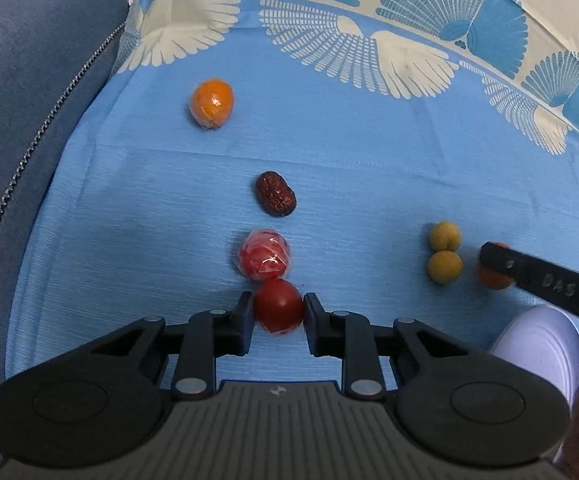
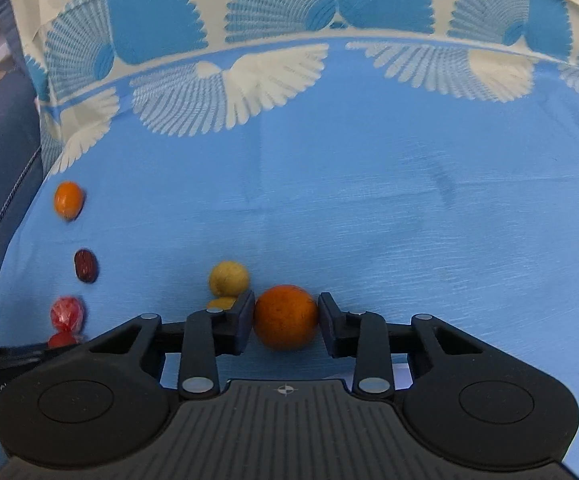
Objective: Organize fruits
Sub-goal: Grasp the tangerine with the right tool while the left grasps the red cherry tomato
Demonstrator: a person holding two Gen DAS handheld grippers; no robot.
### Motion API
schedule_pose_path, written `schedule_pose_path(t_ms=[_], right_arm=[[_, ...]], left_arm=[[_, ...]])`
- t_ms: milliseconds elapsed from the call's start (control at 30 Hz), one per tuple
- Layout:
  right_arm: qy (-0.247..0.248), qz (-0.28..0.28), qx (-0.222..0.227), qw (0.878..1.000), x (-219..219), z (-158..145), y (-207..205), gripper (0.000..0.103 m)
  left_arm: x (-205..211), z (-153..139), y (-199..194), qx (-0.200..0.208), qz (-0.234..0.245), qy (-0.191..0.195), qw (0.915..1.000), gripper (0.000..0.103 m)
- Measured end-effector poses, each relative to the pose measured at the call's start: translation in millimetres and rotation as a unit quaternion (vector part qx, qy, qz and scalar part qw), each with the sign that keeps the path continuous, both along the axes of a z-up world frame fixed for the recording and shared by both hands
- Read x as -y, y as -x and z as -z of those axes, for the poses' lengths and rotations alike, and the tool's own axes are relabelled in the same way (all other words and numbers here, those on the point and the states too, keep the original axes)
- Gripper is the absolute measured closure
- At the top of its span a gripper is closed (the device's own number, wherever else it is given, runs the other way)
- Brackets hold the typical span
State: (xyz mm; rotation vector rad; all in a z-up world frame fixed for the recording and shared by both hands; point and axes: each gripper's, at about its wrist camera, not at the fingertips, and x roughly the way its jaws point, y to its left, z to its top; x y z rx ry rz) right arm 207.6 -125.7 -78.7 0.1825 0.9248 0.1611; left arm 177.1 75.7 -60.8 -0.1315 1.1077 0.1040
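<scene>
My left gripper (image 1: 279,306) is shut on a red cherry tomato (image 1: 279,314) resting on the blue cloth (image 1: 369,184). Just beyond the tomato, in a line, lie a red wrapped fruit (image 1: 264,255), a dark dried date (image 1: 275,199) and a wrapped orange fruit (image 1: 211,104). My right gripper (image 2: 286,308) is shut on a round orange fruit (image 2: 285,318), also down on the cloth. Two yellow-green balls (image 2: 229,278) (image 2: 221,303) touch each other just left of it. In the left wrist view the right gripper's finger (image 1: 529,276) hides most of that orange fruit (image 1: 495,280).
A dark blue cushion with a zipper (image 1: 29,120) borders the cloth on the left. The cloth's cream fan-patterned border (image 2: 329,8) runs along the far side. A white rounded object (image 1: 541,344) sits near the right gripper. Plain blue cloth (image 2: 449,220) stretches right of the orange fruit.
</scene>
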Motion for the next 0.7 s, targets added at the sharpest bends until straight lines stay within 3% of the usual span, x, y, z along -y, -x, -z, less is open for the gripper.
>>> schedule_pose_path(t_ms=[167, 400, 700], right_arm=[[-0.011, 0.003, 0.02, 1.0, 4.5, -10.4, 3.0, 0.067], [-0.011, -0.002, 0.048, 0.999, 5.6, -24.9, 17.4, 0.067], [-0.01, -0.036, 0.074, 0.997, 21.3, -73.1, 59.4, 0.067]], left_arm=[[3.1, 2.0, 0.9, -0.003, 0.008, 0.0, 1.0, 0.075], [5.9, -7.9, 10.2, 0.025, 0.014, -0.017, 0.9995, 0.075], [16.2, -39.6, 39.2, 0.096, 0.042, -0.034, 0.9939, 0.075]])
